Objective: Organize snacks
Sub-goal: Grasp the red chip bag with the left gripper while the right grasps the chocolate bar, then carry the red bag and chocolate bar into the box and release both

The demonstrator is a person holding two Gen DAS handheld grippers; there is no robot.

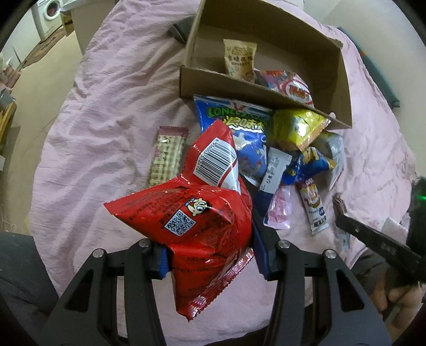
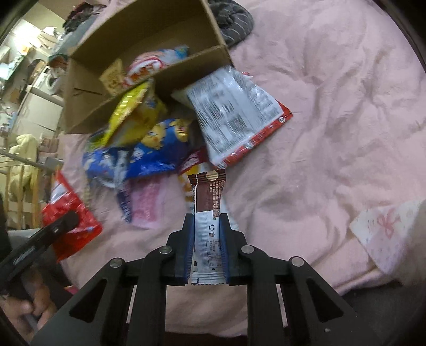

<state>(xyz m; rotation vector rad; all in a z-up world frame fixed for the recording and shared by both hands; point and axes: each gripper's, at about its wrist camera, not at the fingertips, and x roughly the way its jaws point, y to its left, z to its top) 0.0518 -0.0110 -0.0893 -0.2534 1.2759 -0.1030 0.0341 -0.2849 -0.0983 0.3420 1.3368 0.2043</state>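
My left gripper [image 1: 210, 252] is shut on a crumpled red snack bag [image 1: 202, 226], held above the pink sheet. My right gripper [image 2: 206, 221] is shut on a slim brown-and-white bar wrapper [image 2: 209, 194], which points toward the pile. An open cardboard box [image 1: 266, 90] lies beyond, with a beige packet [image 1: 239, 60] and a red-and-white packet [image 1: 295, 87] inside. In front of the box lies a heap of snacks: a blue bag [image 1: 239, 133], a yellow bag [image 1: 295, 127], a white-and-red bag [image 2: 234, 114] and a pink packet [image 2: 146, 205]. A checked bar [image 1: 167, 157] lies apart on the left.
Everything rests on a wrinkled pink bedsheet [image 1: 106, 119]. A grey striped cloth [image 2: 234, 21] lies behind the box. A white cloth with a pink bow [image 2: 386, 226] sits at the right. A washing machine [image 1: 50, 13] and room clutter stand beyond the bed.
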